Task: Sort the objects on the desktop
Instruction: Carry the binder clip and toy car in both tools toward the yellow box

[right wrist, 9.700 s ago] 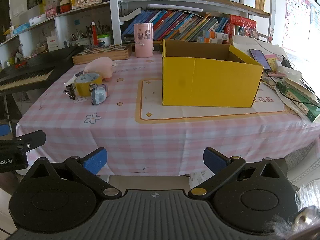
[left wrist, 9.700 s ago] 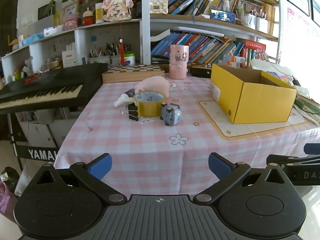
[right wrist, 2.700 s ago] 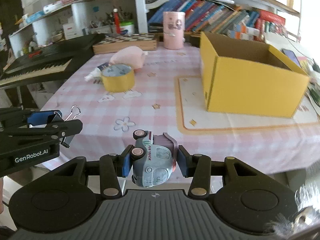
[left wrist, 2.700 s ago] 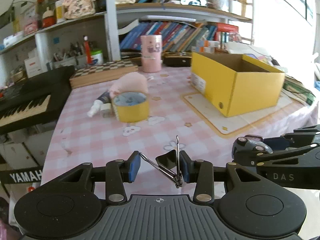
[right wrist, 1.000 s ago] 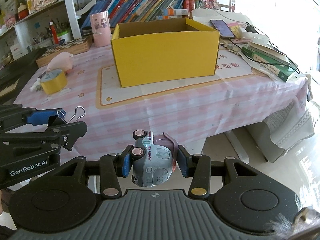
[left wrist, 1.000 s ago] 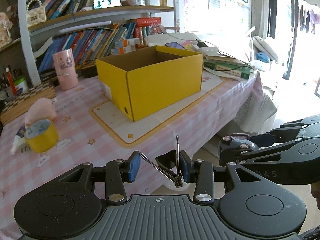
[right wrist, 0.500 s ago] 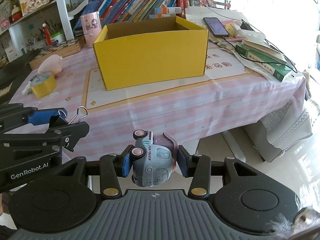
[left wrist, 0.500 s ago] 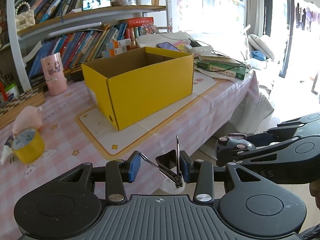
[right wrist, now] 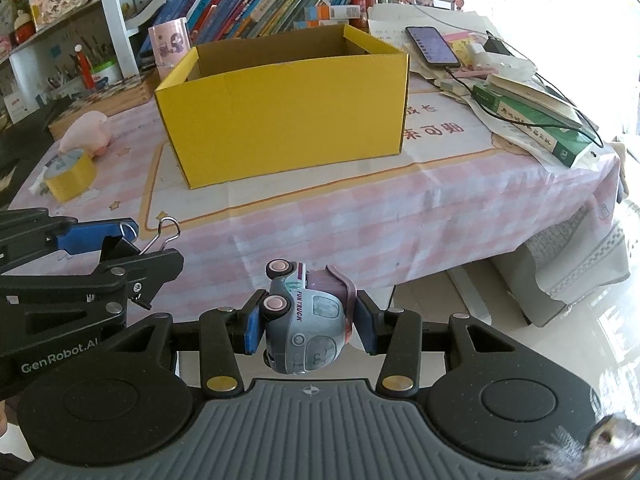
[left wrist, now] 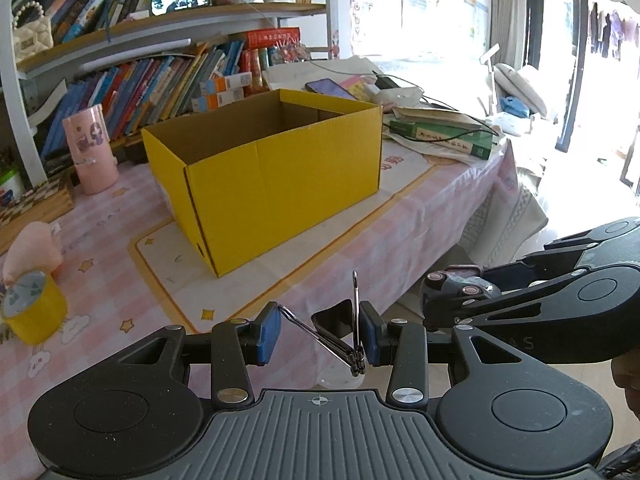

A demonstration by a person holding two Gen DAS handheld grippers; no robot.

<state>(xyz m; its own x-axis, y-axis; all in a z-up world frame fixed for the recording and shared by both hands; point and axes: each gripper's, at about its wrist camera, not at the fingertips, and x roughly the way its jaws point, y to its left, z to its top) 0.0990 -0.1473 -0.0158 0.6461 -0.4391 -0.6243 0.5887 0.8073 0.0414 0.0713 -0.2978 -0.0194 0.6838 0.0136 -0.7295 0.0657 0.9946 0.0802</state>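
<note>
Both grippers carry small objects in front of the open yellow box.

The left gripper (left wrist: 319, 330) is clamped on a black binder clip (left wrist: 338, 322); its two silver wire handles are spread, one leaning to the left blue pad and one standing upright by the right pad. The right gripper (right wrist: 310, 322) is closed on a toy truck (right wrist: 306, 322), which lies on its side between the blue pads: a grey-blue body with pink wheels, a mauve roof part and the words "FUN TRUCK" on it. Both are held in the air before the table edge, near each other. The yellow cardboard box (right wrist: 284, 116) stands open on a cream mat on the pink checked tablecloth (right wrist: 360, 208). To the left of it lie a yellow tape roll (right wrist: 70, 174) and, just behind the roll, a pink plush toy (right wrist: 86, 132).
</note>
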